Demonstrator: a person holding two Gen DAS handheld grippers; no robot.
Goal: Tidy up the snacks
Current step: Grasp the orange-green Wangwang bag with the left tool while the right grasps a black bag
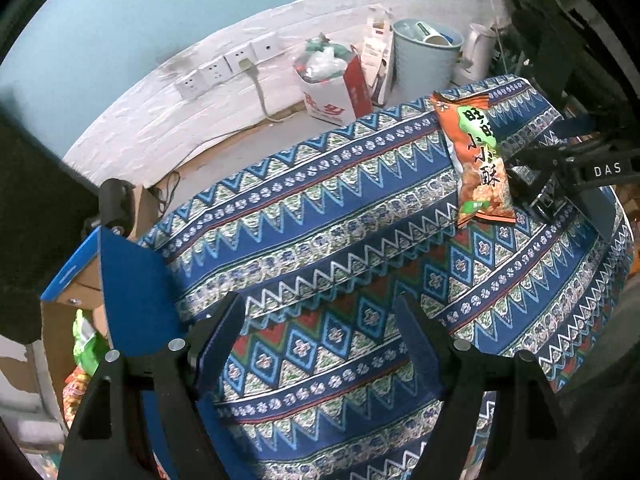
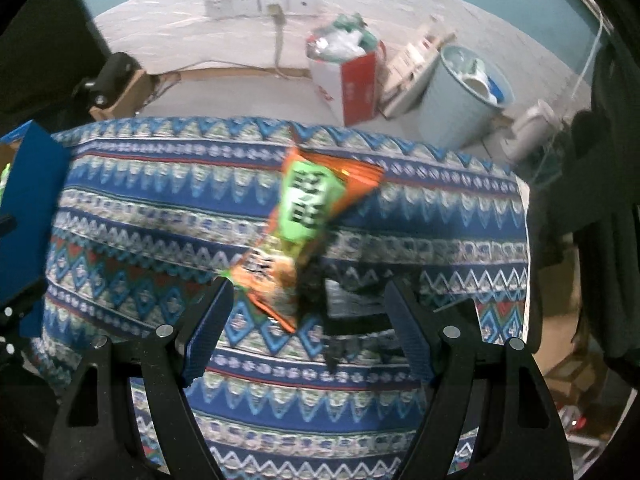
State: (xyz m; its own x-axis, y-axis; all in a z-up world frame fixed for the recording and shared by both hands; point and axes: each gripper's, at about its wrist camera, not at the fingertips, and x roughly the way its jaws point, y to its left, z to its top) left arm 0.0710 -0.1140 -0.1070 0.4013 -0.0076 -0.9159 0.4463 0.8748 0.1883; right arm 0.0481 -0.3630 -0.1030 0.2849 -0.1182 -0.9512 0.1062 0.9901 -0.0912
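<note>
An orange and green snack packet [image 1: 478, 160] [image 2: 304, 232] lies on the patterned blue tablecloth [image 1: 320, 208] [image 2: 160, 200] near the far edge. My right gripper [image 2: 308, 312] [image 1: 560, 168] is open just over the packet's near end, which lies between its fingertips without either pad touching it. My left gripper [image 1: 320, 320] hangs open over bare cloth with nothing between its fingers, well to the left of the packet. A cardboard box with blue flaps [image 1: 120, 280] [image 2: 28, 216] stands at the table's left end, with a green packet [image 1: 86, 344] and other snacks inside.
Beyond the table's far edge, on the floor, stand a red and white carton [image 1: 340, 92] [image 2: 352, 80] stuffed with rubbish, a pale blue bin [image 1: 428, 60] [image 2: 460, 96] and a white kettle [image 1: 476, 56]. Wall sockets [image 1: 224, 68] with a cable sit behind.
</note>
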